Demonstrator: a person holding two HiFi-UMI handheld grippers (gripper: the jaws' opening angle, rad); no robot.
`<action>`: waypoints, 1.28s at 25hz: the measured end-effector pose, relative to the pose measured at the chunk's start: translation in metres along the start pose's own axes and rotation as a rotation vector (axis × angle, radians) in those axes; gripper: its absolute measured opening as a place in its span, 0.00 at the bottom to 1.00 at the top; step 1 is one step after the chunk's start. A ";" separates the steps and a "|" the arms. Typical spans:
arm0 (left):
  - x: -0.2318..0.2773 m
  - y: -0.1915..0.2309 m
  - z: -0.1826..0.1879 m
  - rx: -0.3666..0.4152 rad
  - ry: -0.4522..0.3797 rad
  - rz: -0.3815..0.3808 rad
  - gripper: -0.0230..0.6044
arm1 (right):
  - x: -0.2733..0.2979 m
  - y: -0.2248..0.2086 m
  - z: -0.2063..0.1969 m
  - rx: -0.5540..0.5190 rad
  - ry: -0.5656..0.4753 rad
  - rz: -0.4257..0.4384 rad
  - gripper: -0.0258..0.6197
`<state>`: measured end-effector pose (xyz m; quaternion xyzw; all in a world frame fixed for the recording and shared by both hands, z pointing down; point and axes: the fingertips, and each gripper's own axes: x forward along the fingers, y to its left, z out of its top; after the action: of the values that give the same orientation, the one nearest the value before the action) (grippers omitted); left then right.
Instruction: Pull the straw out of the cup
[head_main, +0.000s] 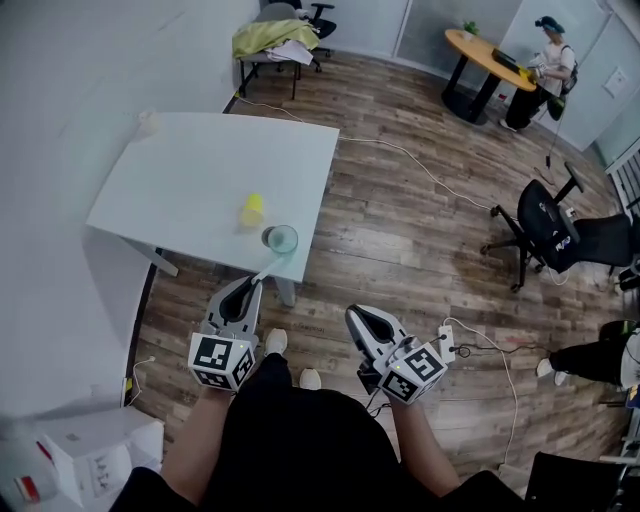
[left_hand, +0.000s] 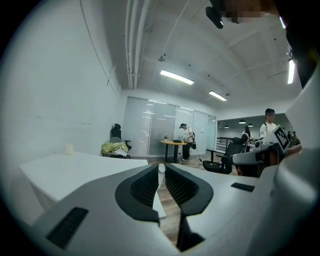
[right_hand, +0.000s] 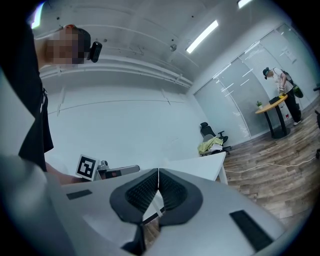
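A clear cup (head_main: 281, 239) stands near the front edge of the white table (head_main: 190, 175), beside a small yellow object (head_main: 252, 209). My left gripper (head_main: 250, 284) is just off that edge, below the cup, shut on a thin white straw (head_main: 261, 276) whose end pokes out towards the cup. In the left gripper view the straw (left_hand: 161, 173) runs up between the ribbed pads of the left gripper (left_hand: 161, 169). The straw is clear of the cup. My right gripper (head_main: 356, 313) hangs over the wooden floor, and in its own view the right gripper (right_hand: 158, 172) has its jaws shut with nothing between them.
A white cup (head_main: 148, 122) sits at the table's far corner. A black office chair (head_main: 545, 225) stands to the right, with a power strip (head_main: 447, 341) and cable on the floor. Farther off are a round wooden table (head_main: 485, 52) with a person and a chair with yellow-green cloth (head_main: 272, 38). Boxes (head_main: 85, 450) lie at lower left.
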<state>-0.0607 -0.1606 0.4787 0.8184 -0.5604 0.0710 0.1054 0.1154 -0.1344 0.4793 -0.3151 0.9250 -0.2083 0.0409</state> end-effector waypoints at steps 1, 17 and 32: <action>-0.003 0.000 0.000 0.000 -0.003 0.003 0.12 | 0.000 0.001 0.000 0.000 -0.001 0.002 0.08; -0.027 0.022 0.025 -0.035 -0.065 -0.015 0.12 | 0.023 0.032 0.017 -0.031 -0.043 0.012 0.08; -0.044 0.059 0.034 -0.038 -0.067 -0.064 0.12 | 0.036 0.045 0.035 -0.023 -0.120 -0.091 0.07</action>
<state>-0.1320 -0.1504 0.4409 0.8356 -0.5386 0.0293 0.1044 0.0684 -0.1359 0.4310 -0.3694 0.9079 -0.1800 0.0832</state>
